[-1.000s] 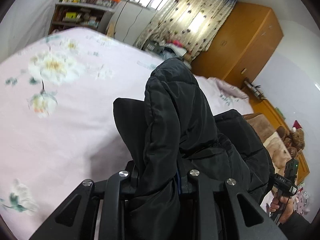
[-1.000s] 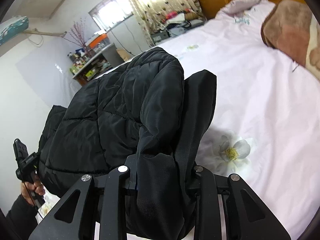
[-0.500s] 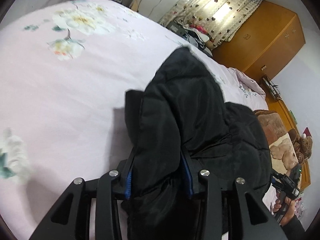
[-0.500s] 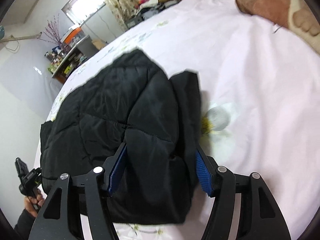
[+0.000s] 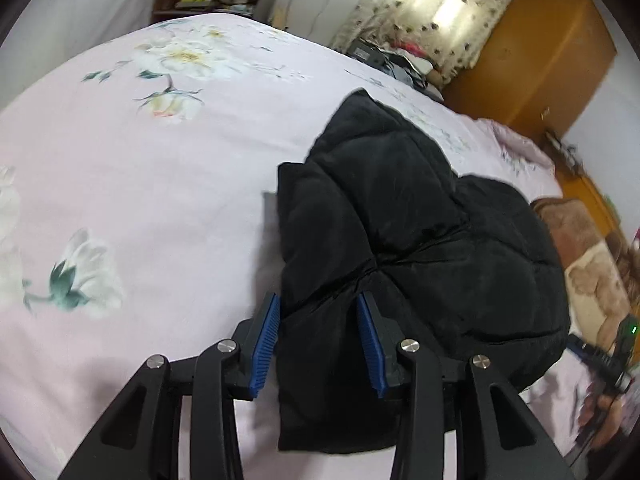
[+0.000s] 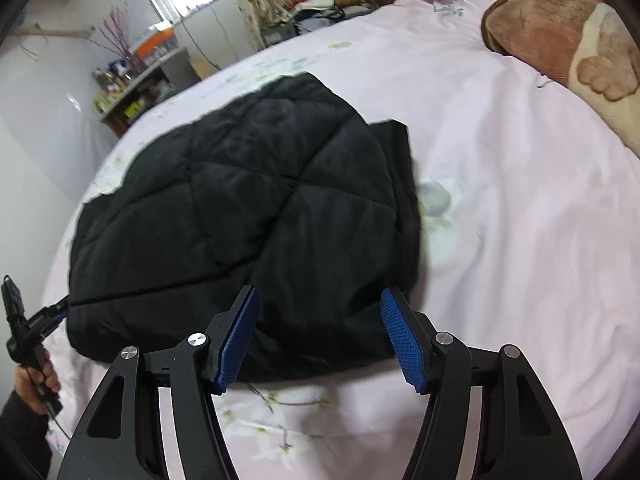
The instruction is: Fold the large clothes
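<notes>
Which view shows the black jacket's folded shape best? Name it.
The right wrist view: the black jacket lies flat on the bedspread with nearly its whole outline visible. The left wrist view shows it bunched, with its near end behind the jaws.

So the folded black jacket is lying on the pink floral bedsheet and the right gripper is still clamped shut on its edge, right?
Not quite. The black jacket does lie folded on the pink floral bedsheet, but the right gripper is not clamped: its jaws have just been opening and stand apart from the fabric, as the right wrist view shows.
</notes>
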Available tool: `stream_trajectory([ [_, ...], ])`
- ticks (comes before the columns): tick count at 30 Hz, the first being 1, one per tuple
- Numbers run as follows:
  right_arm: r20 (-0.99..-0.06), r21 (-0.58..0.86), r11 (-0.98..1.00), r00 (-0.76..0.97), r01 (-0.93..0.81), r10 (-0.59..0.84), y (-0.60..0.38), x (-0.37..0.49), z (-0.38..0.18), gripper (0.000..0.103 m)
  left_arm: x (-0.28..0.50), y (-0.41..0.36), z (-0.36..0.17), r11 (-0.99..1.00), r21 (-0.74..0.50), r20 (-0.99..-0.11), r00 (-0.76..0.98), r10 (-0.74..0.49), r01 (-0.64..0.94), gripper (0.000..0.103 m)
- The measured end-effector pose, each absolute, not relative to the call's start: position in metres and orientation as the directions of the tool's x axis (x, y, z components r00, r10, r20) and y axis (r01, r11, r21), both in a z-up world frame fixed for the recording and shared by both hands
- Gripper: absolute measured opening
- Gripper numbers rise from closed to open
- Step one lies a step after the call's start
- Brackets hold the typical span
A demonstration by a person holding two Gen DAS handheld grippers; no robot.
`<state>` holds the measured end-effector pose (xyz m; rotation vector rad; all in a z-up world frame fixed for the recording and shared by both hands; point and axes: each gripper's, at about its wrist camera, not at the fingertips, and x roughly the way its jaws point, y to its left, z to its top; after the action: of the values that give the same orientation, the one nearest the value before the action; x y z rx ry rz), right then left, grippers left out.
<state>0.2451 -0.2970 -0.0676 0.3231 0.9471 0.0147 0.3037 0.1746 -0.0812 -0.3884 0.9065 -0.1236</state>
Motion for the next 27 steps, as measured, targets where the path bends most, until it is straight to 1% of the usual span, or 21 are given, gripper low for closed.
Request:
stream_trajectory([
  [2, -0.779, 0.286, 0.951, 0.607, 0.115, 0.16, -0.296, 0.234, -0.056, 0.063, 0.29, 0.171, -0.065, 0.94, -0.34, -0.727, 0.644, -0.237, -0.037, 0.04],
  [6, -0.749, 0.217, 0.971, 0.656, 0.105, 0.096, -0.284, 0.206, -0.025, 0.064, 0.254, 0.16, -0.033, 0.958, -0.286, -0.7, 0.682, -0.213, 0.006, 0.041],
  [10, -0.716, 0.212, 0.972, 0.693, 0.098, 0.086, -0.268, 0.17, -0.003, 0.063, 0.21, 0.141, -0.009, 0.961, -0.268, -0.676, 0.699, -0.235, 0.065, 0.042],
  [12, -0.701, 0.219, 0.971, 0.708, 0.096, 0.088, -0.258, 0.15, 0.007, 0.064, 0.19, 0.131, 0.002, 0.962, -0.26, -0.666, 0.705, -0.244, 0.087, 0.046],
  [13, -0.695, 0.222, 0.97, 0.713, 0.095, 0.089, -0.254, 0.141, 0.01, 0.064, 0.181, 0.128, 0.006, 0.96, -0.263, -0.664, 0.704, -0.252, 0.096, 0.051],
  [14, -0.69, 0.226, 0.97, 0.719, 0.094, 0.091, -0.249, 0.131, 0.015, 0.064, 0.171, 0.124, 0.009, 0.958, -0.265, -0.663, 0.701, -0.261, 0.106, 0.053],
  [19, -0.672, 0.225, 0.97, 0.735, 0.088, 0.089, -0.219, 0.079, 0.032, 0.064, 0.119, 0.108, 0.023, 0.955, -0.264, -0.671, 0.685, -0.283, 0.136, 0.053],
  [21, -0.667, 0.203, 0.976, 0.741, 0.077, 0.08, -0.206, 0.06, 0.039, 0.064, 0.097, 0.102, 0.028, 0.955, -0.257, -0.667, 0.688, -0.288, 0.15, 0.056],
  [23, -0.651, 0.186, 0.981, 0.755, 0.063, 0.075, -0.195, 0.042, 0.044, 0.064, 0.076, 0.097, 0.031, 0.957, -0.24, -0.663, 0.692, -0.285, 0.163, 0.063],
  [27, -0.647, 0.169, 0.985, 0.759, 0.045, 0.076, -0.171, 0.008, 0.048, 0.064, 0.04, 0.092, 0.033, 0.962, -0.217, -0.665, 0.698, -0.268, 0.163, 0.065],
])
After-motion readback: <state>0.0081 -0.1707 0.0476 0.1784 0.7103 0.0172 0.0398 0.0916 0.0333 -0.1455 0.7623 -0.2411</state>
